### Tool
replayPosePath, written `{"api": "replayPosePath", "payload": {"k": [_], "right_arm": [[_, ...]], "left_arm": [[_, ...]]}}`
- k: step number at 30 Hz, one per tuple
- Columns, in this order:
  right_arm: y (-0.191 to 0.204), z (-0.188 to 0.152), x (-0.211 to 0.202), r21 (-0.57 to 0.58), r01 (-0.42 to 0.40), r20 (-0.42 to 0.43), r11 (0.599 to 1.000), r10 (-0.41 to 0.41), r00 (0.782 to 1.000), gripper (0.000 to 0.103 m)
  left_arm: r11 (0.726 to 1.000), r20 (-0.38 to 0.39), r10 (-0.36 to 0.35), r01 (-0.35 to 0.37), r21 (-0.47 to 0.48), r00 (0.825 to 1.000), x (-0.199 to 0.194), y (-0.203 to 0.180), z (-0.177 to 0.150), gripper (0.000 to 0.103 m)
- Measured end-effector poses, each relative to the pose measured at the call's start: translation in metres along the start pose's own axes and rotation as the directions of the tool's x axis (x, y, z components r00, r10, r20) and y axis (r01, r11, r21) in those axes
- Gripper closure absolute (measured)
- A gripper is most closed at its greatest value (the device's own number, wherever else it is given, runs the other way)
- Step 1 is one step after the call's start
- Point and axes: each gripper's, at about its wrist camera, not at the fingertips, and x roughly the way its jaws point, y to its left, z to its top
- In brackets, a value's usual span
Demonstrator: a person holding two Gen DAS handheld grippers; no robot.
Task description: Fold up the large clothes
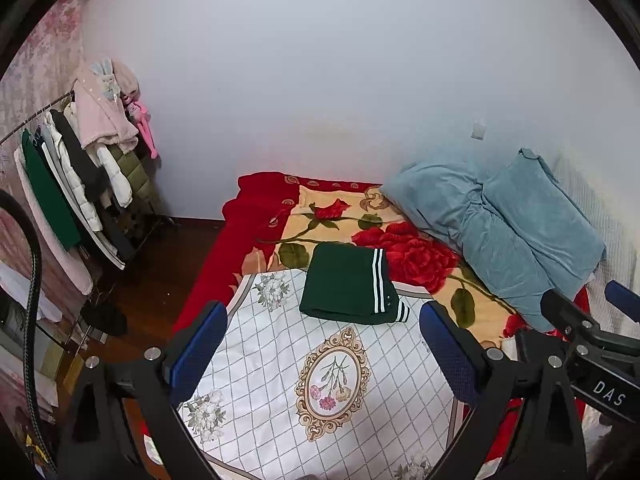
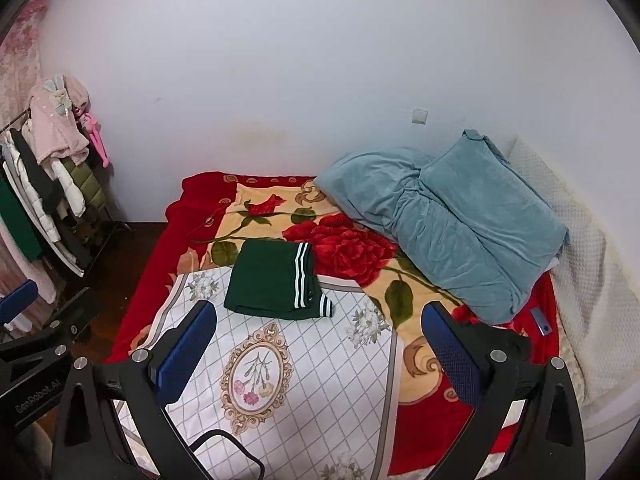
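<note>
Left wrist view: the left hand-held gripper hovers over the bed with its blue-padded jaws spread wide and nothing between them. A folded green garment with white stripes lies on the far edge of a white floral cloth, which is spread over a red rose blanket. The right hand-held gripper enters at the right edge, and white letters "DAS" are legible on its body. Only this view shows the full clothes rack with hanging coats and a black cable at the left.

Right wrist view: the right hand-held gripper is likewise open wide and empty, above the same cloth. The garment sits ahead of its fingers, not touched by either tool. The left hand-held gripper appears at the left edge, printed "GenRobot.AI". A blue-grey bundle of bedding rests against the wall; only here can a small blue-grey item beside it and a pale quilted cover be seen more fully.
</note>
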Motion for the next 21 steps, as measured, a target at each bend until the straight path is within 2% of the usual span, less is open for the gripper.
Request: {"api": "replayPosePath", "payload": {"k": [21], "right_arm": [[-0.0057,-0.0058,0.0001,-0.001,0.017,0.001,1.0,-0.017,1.0,0.0]], "left_arm": [[1.0,-0.005,0.018,-0.018,0.005,1.0,-0.0035,-0.0031,0.004,0.005]]}}
